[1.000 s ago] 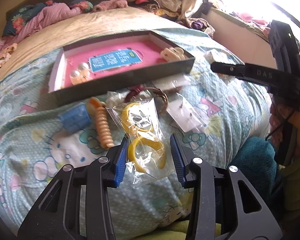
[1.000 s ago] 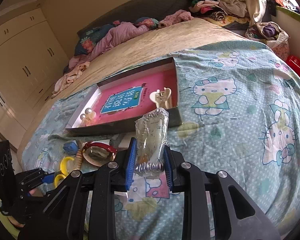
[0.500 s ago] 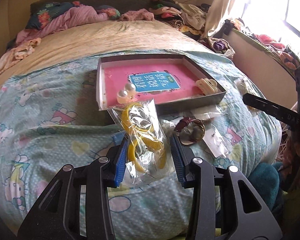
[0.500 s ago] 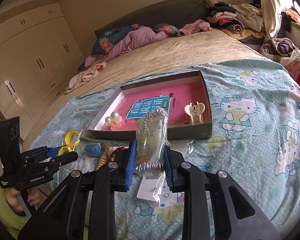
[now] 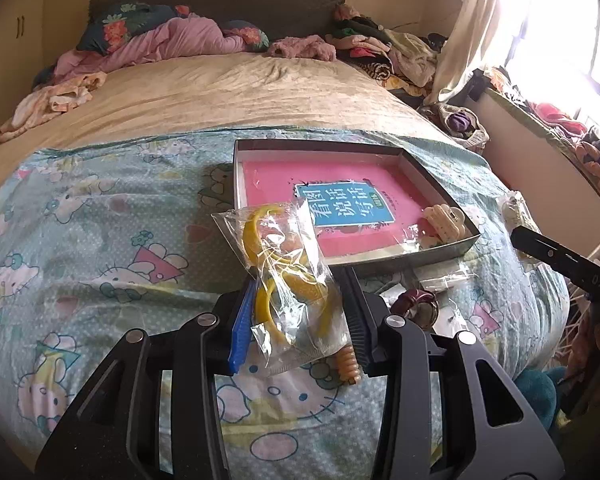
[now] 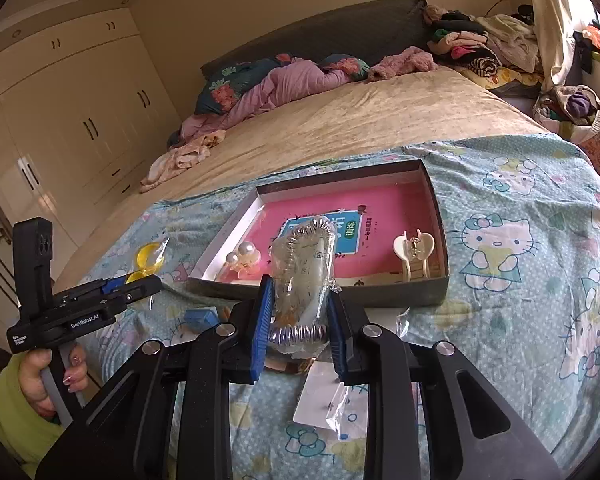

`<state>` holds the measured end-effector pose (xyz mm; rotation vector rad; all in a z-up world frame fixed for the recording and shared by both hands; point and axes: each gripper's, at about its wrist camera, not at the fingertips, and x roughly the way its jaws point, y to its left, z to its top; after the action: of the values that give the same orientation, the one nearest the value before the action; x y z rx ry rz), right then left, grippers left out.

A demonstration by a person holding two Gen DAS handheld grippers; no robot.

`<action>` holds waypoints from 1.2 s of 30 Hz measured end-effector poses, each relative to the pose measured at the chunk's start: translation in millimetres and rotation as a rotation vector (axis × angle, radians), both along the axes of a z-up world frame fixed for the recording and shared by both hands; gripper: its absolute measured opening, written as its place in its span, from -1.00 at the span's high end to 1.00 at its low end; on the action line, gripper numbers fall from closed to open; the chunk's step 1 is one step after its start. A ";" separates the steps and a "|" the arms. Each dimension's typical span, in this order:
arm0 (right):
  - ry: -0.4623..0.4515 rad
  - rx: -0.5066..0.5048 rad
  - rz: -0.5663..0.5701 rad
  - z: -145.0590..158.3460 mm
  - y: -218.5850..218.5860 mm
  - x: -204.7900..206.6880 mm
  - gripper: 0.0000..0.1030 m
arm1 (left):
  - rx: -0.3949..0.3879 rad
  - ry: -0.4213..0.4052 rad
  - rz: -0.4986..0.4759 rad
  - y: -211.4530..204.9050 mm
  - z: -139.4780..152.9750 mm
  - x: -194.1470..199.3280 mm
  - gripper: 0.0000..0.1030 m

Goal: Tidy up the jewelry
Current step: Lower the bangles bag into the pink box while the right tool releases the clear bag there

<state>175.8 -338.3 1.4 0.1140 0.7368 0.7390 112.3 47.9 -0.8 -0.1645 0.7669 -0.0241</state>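
Your left gripper [image 5: 298, 320] is clamped on a clear plastic bag of yellow hoop earrings [image 5: 288, 280], held above the cartoon-cat bedsheet [image 5: 100, 240] just short of the near-left corner of the shallow grey box with the pink book inside [image 5: 440, 256]. Your right gripper [image 6: 298, 322] is clenched on a clear bag holding a silver chain [image 6: 304, 276], raised before the same box's near wall. In the box lie a cream hair claw [image 6: 414, 252] and a pearl clip [image 6: 242, 258]; a carded earring packet [image 6: 326, 404] rests on the sheet below.

Window [image 5: 560, 40] glare overexposed; fisheye edges bent, dark.
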 end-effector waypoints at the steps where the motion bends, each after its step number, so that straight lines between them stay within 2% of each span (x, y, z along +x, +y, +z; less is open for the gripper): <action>1: -0.002 0.001 0.001 1.4 2.1 2.2 0.53 | -0.001 -0.004 0.000 -0.5 0.8 2.0 0.38; 8: -0.055 -0.028 0.005 14.5 16.7 10.5 0.53 | -0.011 -0.024 -0.006 -4.2 5.5 16.2 0.38; 23: -0.093 0.013 -0.013 35.0 39.4 51.8 0.53 | -0.016 -0.040 -0.022 -15.3 11.8 58.1 0.38; 29: -0.072 0.031 -0.021 29.7 42.8 75.7 0.53 | -0.012 -0.021 -0.042 -24.2 5.7 79.9 0.38; 36: -0.018 0.001 -0.025 -0.9 41.3 92.9 0.53 | 0.002 0.022 -0.071 -37.2 -13.4 99.5 0.38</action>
<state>268.7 -297.1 0.5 0.1167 0.7164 0.7157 211.8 10.8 -14.2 -0.1360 0.7943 -0.0887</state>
